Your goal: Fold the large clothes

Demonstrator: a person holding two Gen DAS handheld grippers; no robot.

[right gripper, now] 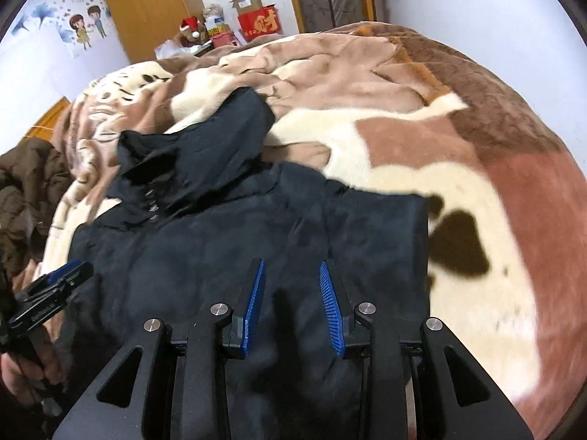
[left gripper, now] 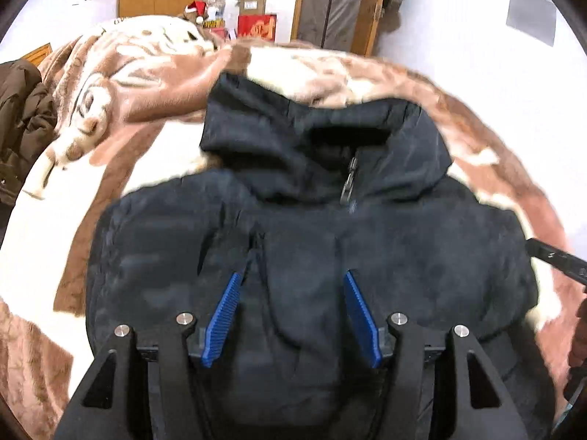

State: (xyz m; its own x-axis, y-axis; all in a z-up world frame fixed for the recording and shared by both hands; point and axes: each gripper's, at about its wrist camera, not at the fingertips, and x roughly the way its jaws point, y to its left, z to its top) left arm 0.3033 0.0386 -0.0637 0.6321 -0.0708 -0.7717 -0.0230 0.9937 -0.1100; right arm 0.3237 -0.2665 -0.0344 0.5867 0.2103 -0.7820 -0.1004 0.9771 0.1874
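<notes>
Garment: black hooded padded jacket [left gripper: 312,220] lying front-up on brown-and-cream plush blanket [right gripper: 422,154]
Left gripper [left gripper: 292,278]: fingers spread, over jacket's chest
Right gripper [right gripper: 291,267]: fingers spread, over jacket's side

Black jacket [left gripper: 312,227] flat on blanket [left gripper: 146,84]
</notes>
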